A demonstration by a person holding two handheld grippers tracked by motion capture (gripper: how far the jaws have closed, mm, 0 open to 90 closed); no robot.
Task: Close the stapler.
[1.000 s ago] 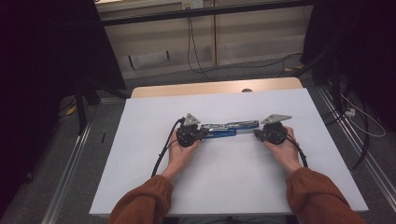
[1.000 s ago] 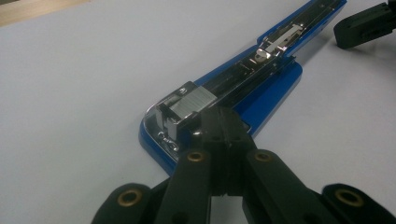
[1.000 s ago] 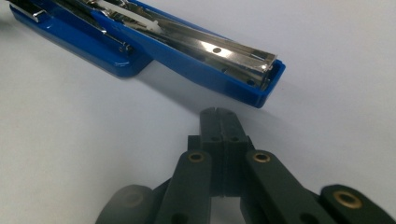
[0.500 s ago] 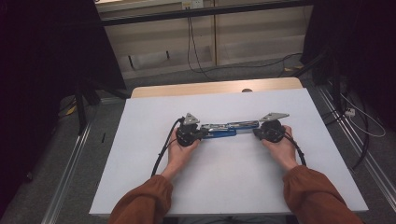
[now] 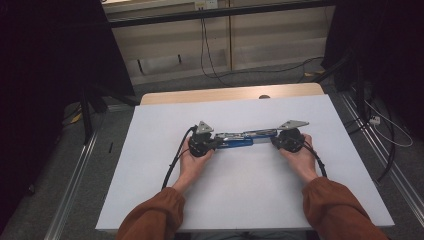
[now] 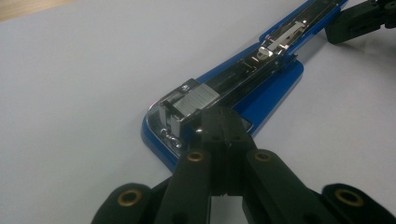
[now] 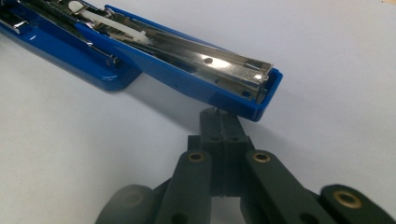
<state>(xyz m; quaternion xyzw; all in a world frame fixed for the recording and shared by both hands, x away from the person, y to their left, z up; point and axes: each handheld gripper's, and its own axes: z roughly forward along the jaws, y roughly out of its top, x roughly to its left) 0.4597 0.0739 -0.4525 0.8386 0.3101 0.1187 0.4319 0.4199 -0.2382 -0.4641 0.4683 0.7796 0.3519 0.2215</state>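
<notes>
A blue stapler (image 5: 240, 140) lies swung open flat on the white table top (image 5: 250, 200), its metal staple channel facing up. My left gripper (image 5: 216, 142) is at its left end and my right gripper (image 5: 274, 140) at its right end, each held in a hand. In the left gripper view the jaws (image 6: 223, 119) are pressed together, their tip against the base end of the stapler (image 6: 261, 79), beside the staple block. In the right gripper view the shut jaws (image 7: 223, 121) sit just under the raised blue end of the stapler arm (image 7: 187, 65). Nothing is clamped between either pair.
A strip of wooden table edge (image 5: 225, 94) shows beyond the white surface. Metal rails (image 5: 75, 175) run along both sides of the table. Cables (image 5: 385, 135) lie on the floor at the right and back. Dark curtains stand at both sides.
</notes>
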